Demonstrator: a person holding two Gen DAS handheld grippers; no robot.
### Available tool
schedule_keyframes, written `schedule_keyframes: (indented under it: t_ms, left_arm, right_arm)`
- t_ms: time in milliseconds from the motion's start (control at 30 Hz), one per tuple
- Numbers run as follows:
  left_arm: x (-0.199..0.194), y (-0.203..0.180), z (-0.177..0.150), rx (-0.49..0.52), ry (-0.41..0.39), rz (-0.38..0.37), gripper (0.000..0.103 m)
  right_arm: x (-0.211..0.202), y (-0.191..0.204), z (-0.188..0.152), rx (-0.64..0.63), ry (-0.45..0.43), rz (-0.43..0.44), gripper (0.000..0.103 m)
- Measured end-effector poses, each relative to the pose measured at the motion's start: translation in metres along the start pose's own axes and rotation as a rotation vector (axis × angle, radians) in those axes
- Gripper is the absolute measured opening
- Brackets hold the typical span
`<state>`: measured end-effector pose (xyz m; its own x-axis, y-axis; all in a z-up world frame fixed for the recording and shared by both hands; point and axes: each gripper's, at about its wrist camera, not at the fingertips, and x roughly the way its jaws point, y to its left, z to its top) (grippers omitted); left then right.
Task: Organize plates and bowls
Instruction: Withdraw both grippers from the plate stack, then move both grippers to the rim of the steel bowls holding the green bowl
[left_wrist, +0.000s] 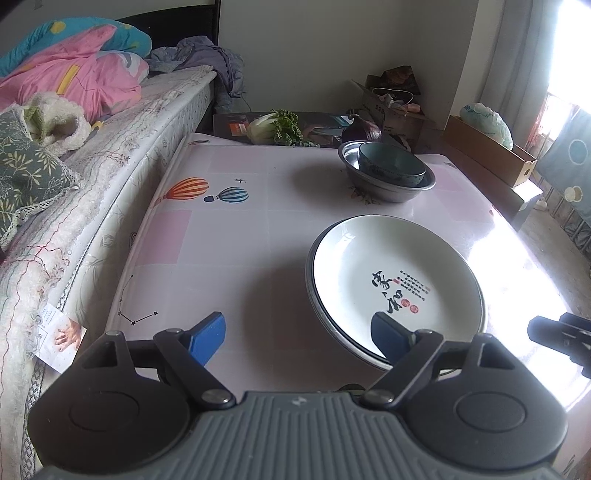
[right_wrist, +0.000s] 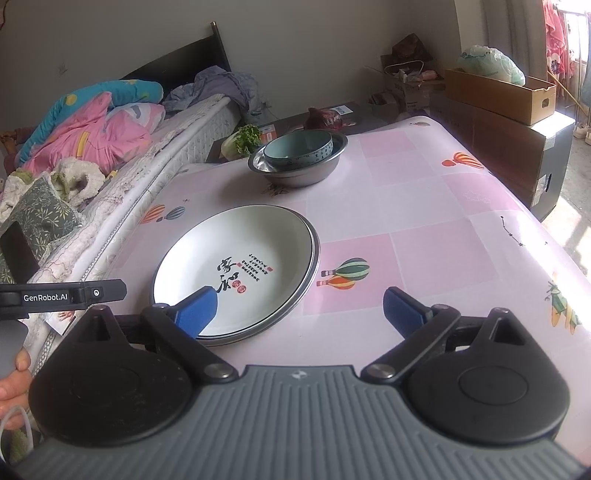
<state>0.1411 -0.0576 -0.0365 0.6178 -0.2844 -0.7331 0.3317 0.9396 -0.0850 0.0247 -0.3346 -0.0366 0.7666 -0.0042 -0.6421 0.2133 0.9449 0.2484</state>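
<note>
the white plate (left_wrist: 397, 280) with black calligraphy and red seals sits nested on a second, dark-rimmed plate (left_wrist: 314, 291) on the near part of the bench (left_wrist: 229, 229), whose cover is pink and white checks with hot-air balloons; farther back, a teal bowl (left_wrist: 391, 164) rests inside a steel basin (left_wrist: 388, 186), well apart from the plates; behind the basin lie a leafy cabbage (left_wrist: 273, 127) and a dark red vegetable (left_wrist: 360, 129); a bed (left_wrist: 110, 155) heaped with pink and blue bedding runs along the bench's left edge.

the left tool (left_wrist: 299, 338) is released, its blue pads spread wide; one pad (left_wrist: 388, 336) hangs over the near rim of the white plate, the other (left_wrist: 207, 336) over bare bench, neither pressing on anything; the right tool (right_wrist: 299, 308) is likewise released and wide, one pad (right_wrist: 195, 308) over the plate's near edge, the other (right_wrist: 400, 306) over the checked cover; nothing is grasped by either.
</note>
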Motion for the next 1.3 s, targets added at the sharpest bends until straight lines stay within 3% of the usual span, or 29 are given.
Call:
schedule_keyframes:
  t_ms: [700,1300]
  left_arm:
    - [0.012,0.004,0.008,-0.006,0.009,0.01,0.087]
    - [0.038,-0.001,0.064,-0.002,-0.039,-0.032,0.087]
  right_arm:
    - [0.017,0.002,0.013,-0.012,0.019,0.024,0.101]
    - [0.035,-0.017,0.073,-0.014,-0.014,0.048,0.101]
